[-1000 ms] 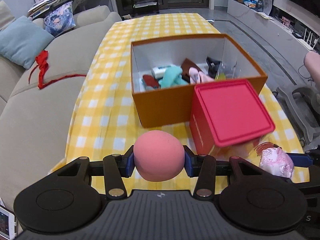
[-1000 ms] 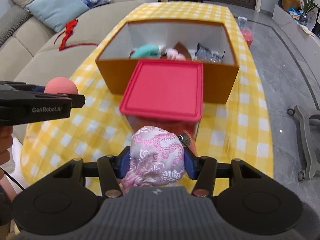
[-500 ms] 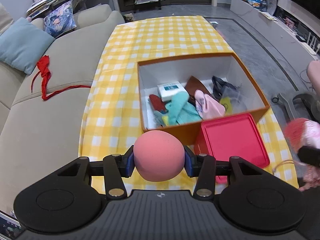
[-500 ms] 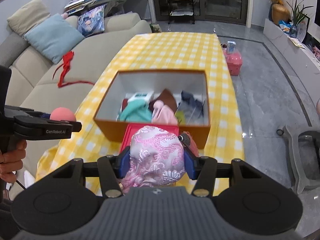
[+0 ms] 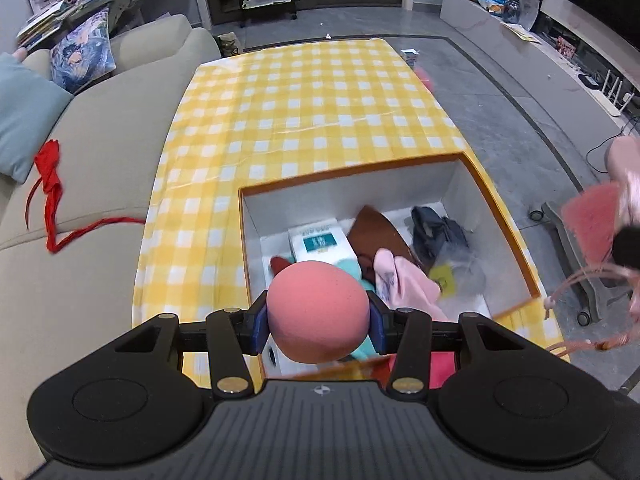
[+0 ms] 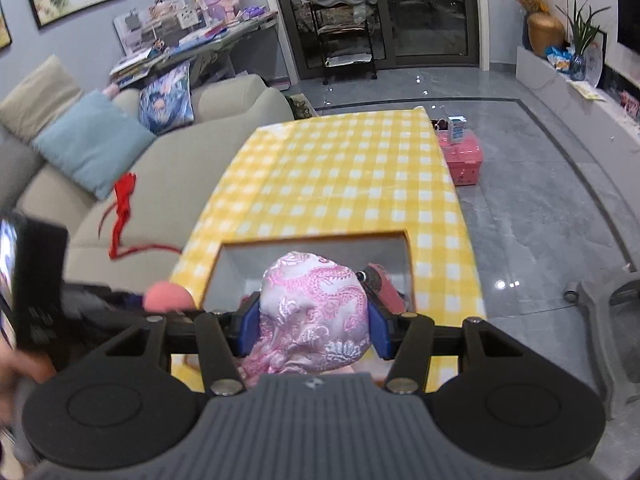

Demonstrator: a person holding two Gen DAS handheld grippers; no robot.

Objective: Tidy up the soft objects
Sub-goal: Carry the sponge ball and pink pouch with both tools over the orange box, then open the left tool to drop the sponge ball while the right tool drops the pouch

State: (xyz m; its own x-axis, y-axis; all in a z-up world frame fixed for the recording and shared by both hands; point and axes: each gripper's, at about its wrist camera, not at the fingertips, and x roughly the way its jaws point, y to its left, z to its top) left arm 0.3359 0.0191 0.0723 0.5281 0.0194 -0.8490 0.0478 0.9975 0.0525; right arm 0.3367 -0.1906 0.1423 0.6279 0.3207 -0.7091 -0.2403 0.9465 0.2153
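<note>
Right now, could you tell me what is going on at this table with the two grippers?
A person is sorting soft things into an open orange box on the yellow checked tablecloth. The left gripper is shut on a pink foam ball, held over the box's near end. The right gripper is shut on a pink brocade pouch, also above the box. Neither has been released; clothes and a small carton already lie inside.

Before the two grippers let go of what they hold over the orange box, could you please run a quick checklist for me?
1. Left gripper shut on the pink ball: ok.
2. Right gripper shut on the brocade pouch: ok.
3. Ball above the orange box opening: ok.
4. Pouch above the opening: ok.
5. Free floor space in the box: cannot tell, clothes and a white carton lie there.
6. Pouch's cord clear of the rim: cannot tell.
</note>
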